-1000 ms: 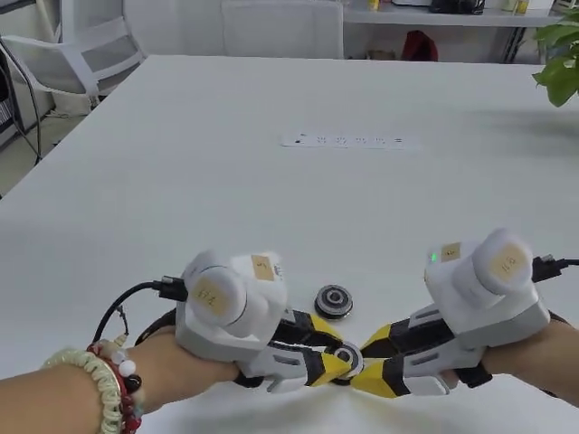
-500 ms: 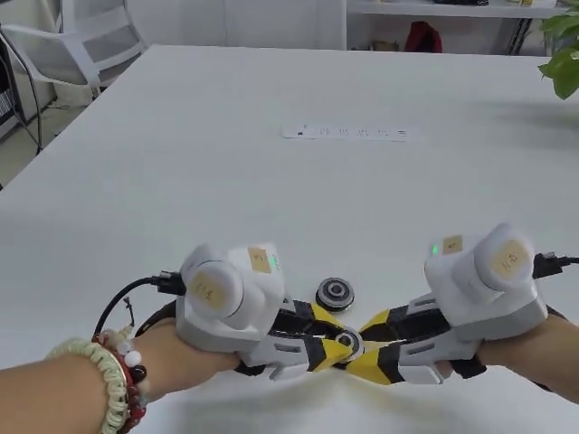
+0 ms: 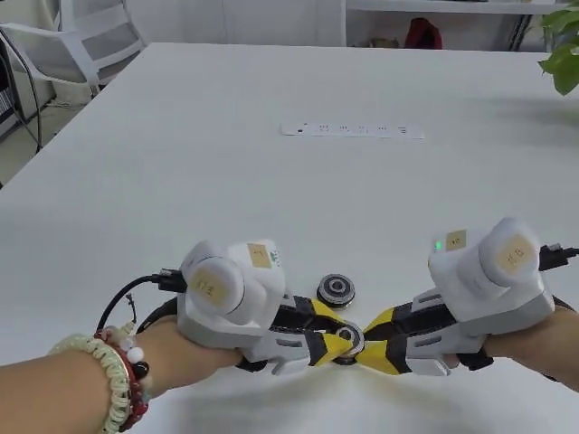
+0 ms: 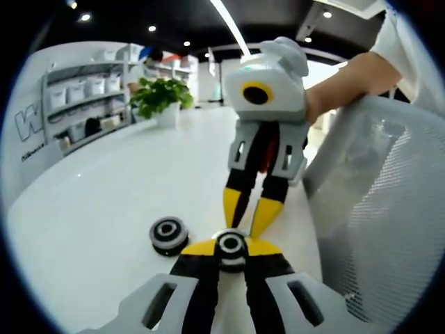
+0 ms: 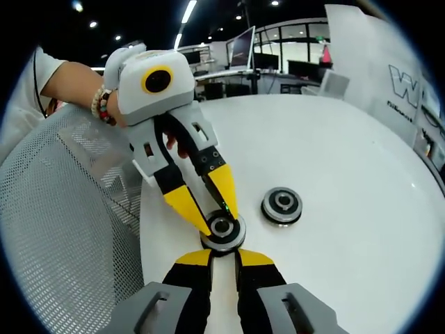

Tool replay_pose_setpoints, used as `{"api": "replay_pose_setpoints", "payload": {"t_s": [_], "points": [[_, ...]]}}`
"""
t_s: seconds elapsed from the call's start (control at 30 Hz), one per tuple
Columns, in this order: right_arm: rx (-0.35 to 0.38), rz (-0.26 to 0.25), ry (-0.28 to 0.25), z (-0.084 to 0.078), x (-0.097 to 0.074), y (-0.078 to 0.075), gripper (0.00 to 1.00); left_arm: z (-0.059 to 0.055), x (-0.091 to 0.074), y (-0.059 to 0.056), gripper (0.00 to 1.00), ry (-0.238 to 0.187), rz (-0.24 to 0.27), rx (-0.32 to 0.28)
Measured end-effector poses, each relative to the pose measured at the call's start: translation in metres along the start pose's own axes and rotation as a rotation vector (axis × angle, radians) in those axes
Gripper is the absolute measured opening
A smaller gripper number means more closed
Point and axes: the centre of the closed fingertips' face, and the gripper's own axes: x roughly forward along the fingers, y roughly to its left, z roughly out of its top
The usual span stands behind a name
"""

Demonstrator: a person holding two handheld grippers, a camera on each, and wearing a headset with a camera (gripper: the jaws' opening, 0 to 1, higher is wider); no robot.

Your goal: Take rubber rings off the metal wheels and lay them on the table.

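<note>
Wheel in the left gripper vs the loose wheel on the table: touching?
Apart. Right gripper view shows bare table between the held wheel and the loose wheel; head view agrees.

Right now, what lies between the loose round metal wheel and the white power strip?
Only bare white table between loose wheel and power strip, per the head view.

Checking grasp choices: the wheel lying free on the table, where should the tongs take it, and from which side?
Probably the outer rim, from above: the free wheel lies flat, hub up, table showing all round, so the jaws can drop either side and close across it. The left tongs hold the other wheel.
</note>
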Motion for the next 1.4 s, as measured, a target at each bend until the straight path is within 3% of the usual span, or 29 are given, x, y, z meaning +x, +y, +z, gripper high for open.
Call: {"api": "replay_pose_setpoints", "payload": {"t_s": [0.33,0.47,0.67,0.7,0.8,0.97,1.07,1.23,1.37,1.4], "points": [[-0.05,-0.018,0.022,-0.001,0.0,-0.003,0.04,0.0,-0.001,0.0,0.14,0.0,0.003,-0.005],[-0.052,-0.049,0.025,0.0,-0.002,-0.009,0.0,-0.001,-0.002,0.002,0.14,0.003,0.006,-0.005],[0.005,-0.061,0.022,0.0,-0.001,-0.012,0.0,-0.001,-0.002,0.002,0.13,0.003,0.01,-0.002],[0.1,-0.058,0.027,-0.001,-0.001,-0.01,0.0,-0.001,-0.002,0.002,0.13,0.003,0.01,-0.001],[0.243,-0.042,0.008,0.0,-0.002,-0.013,0.0,-0.001,-0.002,0.002,0.13,0.003,0.01,-0.001],[0.433,0.01,-0.065,0.001,-0.005,-0.015,0.0,-0.001,-0.002,0.002,0.14,0.002,0.01,0.001],[0.592,0.052,-0.123,0.004,-0.008,-0.016,0.0,-0.001,-0.002,0.002,0.14,-0.001,0.01,0.003],[0.671,0.081,-0.15,0.003,-0.009,-0.015,0.0,-0.001,-0.002,0.001,0.14,-0.008,0.006,0.006],[0.775,0.127,-0.215,0.012,-0.012,-0.014,0.0,-0.001,-0.002,0.001,0.14,-0.008,0.007,0.006],[0.759,0.117,-0.205,0.009,-0.011,-0.014,0.0,-0.001,-0.002,0.002,0.14,-0.008,0.008,0.006]]}}
